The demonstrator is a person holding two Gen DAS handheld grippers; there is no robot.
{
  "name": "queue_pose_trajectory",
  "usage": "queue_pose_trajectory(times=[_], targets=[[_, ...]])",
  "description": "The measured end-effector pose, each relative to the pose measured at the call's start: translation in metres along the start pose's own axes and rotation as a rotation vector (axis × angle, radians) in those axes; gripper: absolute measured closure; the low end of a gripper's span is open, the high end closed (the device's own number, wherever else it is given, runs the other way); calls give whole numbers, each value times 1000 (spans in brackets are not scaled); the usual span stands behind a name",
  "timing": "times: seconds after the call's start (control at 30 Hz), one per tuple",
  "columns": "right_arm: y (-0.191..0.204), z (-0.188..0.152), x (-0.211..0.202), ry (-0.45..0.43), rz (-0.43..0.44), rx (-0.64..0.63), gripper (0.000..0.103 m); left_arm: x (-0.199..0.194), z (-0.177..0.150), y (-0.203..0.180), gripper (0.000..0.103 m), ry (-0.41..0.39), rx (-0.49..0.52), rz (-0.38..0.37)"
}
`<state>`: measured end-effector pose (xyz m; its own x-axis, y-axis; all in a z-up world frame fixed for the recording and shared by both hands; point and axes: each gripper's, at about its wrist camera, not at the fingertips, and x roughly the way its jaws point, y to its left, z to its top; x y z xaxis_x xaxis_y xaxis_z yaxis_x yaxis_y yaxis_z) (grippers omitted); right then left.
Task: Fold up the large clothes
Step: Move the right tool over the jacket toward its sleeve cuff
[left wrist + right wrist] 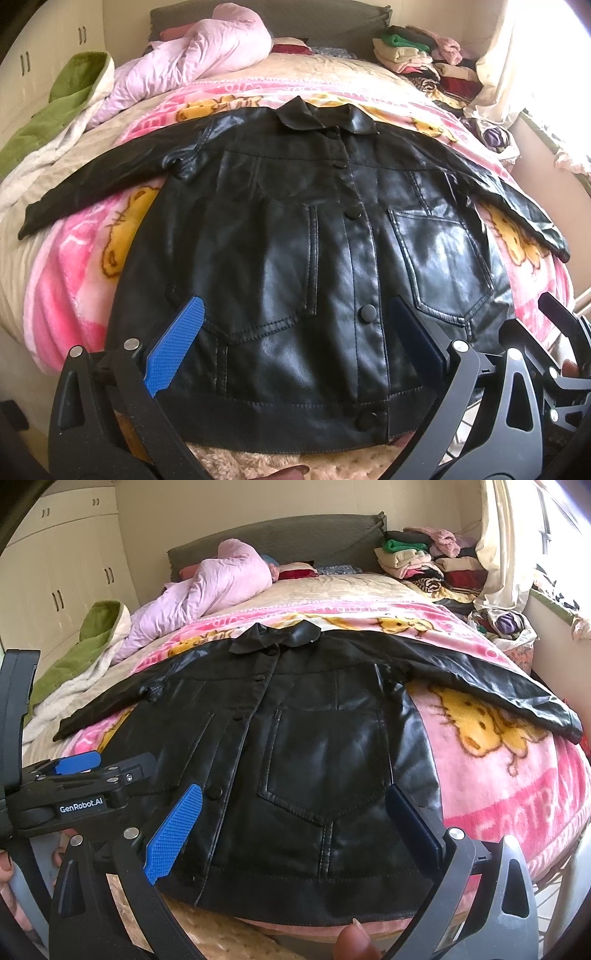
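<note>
Jacket (pixel 306 258) flat on blanket (pixel 66 295) | clothes pile (pixel 424 62) behind | claws open

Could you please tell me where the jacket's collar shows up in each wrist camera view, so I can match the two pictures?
Left wrist view: the collar sits above centre, at the far end of the black jacket.
Right wrist view: the collar sits left of centre, upper-middle.
Shared landmark: the pink quilt bundled near the headboard, behind and left of the collar in both.
</note>
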<state>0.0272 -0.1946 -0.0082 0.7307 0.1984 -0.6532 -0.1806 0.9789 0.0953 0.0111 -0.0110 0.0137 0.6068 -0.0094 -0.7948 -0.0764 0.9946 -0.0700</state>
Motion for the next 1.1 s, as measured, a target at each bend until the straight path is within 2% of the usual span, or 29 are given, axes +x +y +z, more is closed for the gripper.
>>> queue_pose_trajectory(times=[0.7,0.83,1.1], targets=[[-10,54,23,-37,8,37,4,8,40,20,9,-9,-54,-2],[-7,68,29,-39,26,43,4,9,55,23,9,-15,-64,-3],[-6,107,36,-61,121,88,4,12,92,28,9,-45,-62,15]])
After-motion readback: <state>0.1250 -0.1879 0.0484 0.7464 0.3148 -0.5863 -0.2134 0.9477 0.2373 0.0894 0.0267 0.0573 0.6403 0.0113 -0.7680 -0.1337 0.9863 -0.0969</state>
